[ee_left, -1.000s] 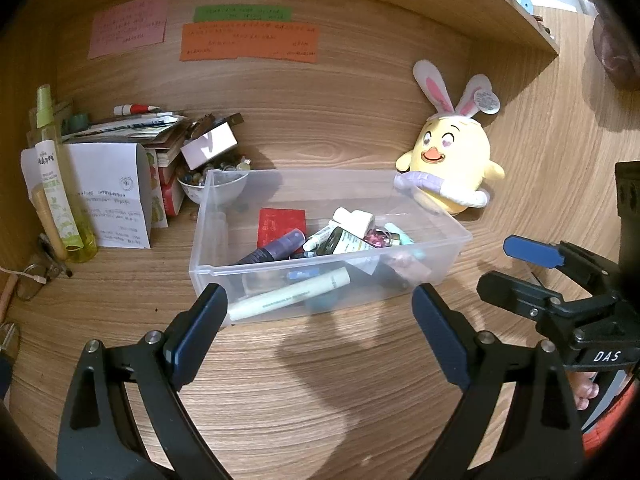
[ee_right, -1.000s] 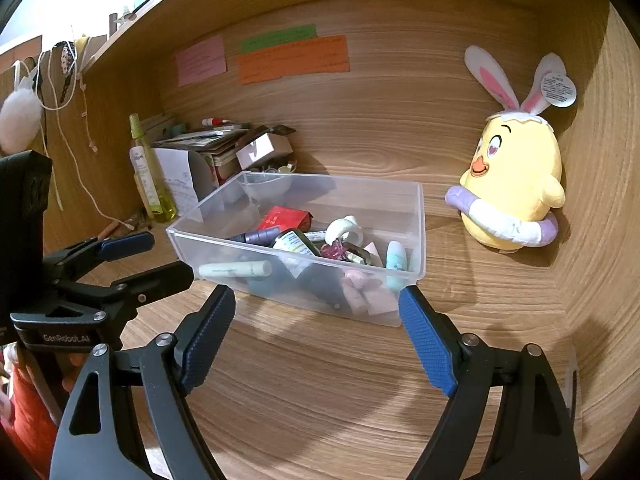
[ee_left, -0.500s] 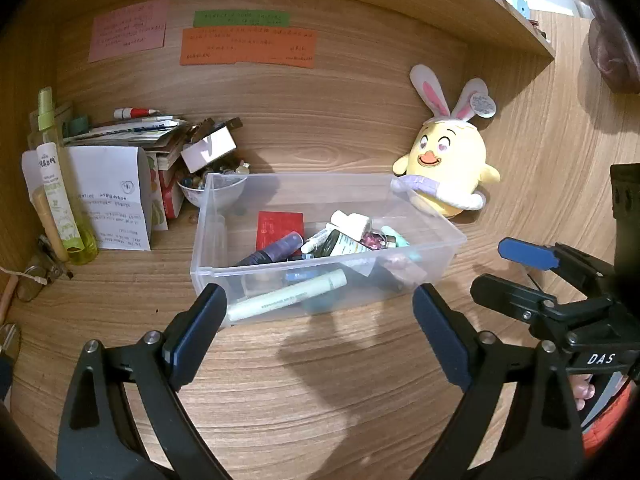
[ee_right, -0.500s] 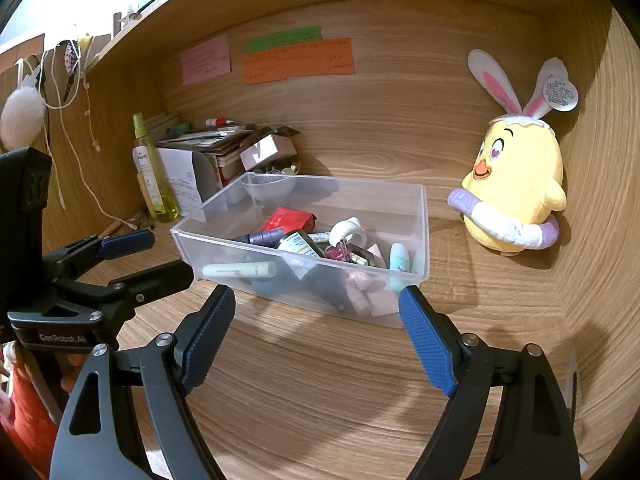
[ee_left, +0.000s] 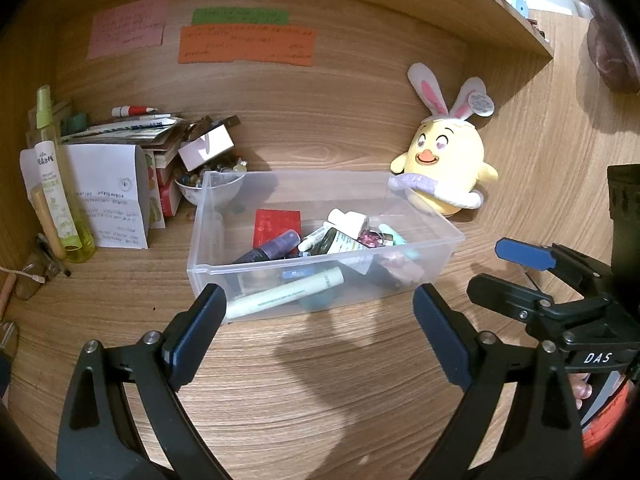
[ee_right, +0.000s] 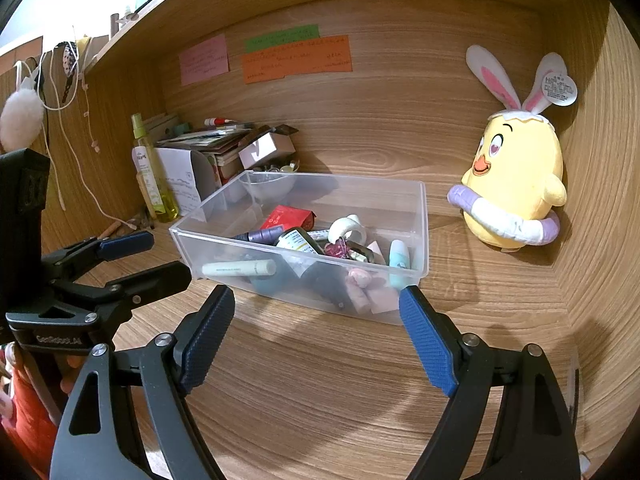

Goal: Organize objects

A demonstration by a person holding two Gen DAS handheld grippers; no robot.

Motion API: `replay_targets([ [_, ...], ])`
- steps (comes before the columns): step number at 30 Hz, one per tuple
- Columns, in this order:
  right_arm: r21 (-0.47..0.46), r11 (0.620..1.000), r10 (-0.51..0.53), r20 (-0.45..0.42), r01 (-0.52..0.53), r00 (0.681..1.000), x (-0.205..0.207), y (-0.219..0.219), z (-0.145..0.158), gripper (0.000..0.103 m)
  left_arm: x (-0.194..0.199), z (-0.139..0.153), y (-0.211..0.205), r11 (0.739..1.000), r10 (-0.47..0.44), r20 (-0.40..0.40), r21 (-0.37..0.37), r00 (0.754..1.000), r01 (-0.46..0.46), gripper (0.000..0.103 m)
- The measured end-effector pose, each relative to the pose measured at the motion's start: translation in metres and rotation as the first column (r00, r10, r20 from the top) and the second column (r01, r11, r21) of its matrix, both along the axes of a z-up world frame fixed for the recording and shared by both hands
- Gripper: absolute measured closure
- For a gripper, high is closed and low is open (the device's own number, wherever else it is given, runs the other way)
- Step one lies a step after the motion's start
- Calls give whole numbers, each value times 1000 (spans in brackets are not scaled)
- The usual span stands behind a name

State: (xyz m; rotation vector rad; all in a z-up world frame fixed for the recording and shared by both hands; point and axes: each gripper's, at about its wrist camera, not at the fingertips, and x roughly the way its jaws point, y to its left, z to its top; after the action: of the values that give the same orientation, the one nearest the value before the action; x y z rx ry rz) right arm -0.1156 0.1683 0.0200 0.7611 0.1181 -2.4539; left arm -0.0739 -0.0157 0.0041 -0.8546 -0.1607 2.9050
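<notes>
A clear plastic bin (ee_left: 326, 240) sits on the wooden counter (ee_left: 320, 380) inside a shelf alcove, turned slightly so that its near right corner points toward the right gripper (ee_right: 316, 336). It holds a loose jumble: a pale green tube (ee_left: 284, 294) lying along the near wall, a dark purple bottle (ee_left: 268, 250), a red box (ee_left: 277, 224) toward the far side, a tape roll (ee_right: 347, 229) and a mint stick (ee_right: 399, 258) at the right end. Judging by the task, these are the things to sort, and they lie as dropped rather than arranged.

Both grippers hover low over the counter on the near side of the bin, fingers spread wide and holding nothing. The left gripper (ee_left: 316, 340) faces the bin's near wall; the right one stands just beside it to the right. Neither touches the bin.

Open room lies mostly on the near counter, which is bare. To the left, a stack of papers and boxes (ee_left: 132, 148), a small bowl (ee_left: 208, 188) touching or nearly touching the bin's far left corner, and a yellow-green spray bottle (ee_left: 56, 184) crowd the space. On the right, a yellow chick plush (ee_left: 446, 164) sits close to the far right corner, with the alcove's side wall just beyond. The shelf above limits how high a lift can go, so reaching in from the near side looks easiest.
</notes>
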Motion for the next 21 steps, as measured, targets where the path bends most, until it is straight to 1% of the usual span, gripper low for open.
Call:
replay_targets([
  [2, -1, 1000, 0, 1, 0, 1000, 0, 0, 0, 20, 0, 0, 1, 1000, -2, -3, 1, 1000, 2, 4],
  [11, 0, 1000, -3, 1, 3, 1000, 1, -1, 0, 20, 1, 0, 1, 1000, 0, -3, -2, 1000, 0, 3],
  [21, 3, 1000, -7, 10, 7, 1000, 1, 0, -4, 20, 2, 0, 6, 1000, -27, -6, -13, 1000, 27, 3],
])
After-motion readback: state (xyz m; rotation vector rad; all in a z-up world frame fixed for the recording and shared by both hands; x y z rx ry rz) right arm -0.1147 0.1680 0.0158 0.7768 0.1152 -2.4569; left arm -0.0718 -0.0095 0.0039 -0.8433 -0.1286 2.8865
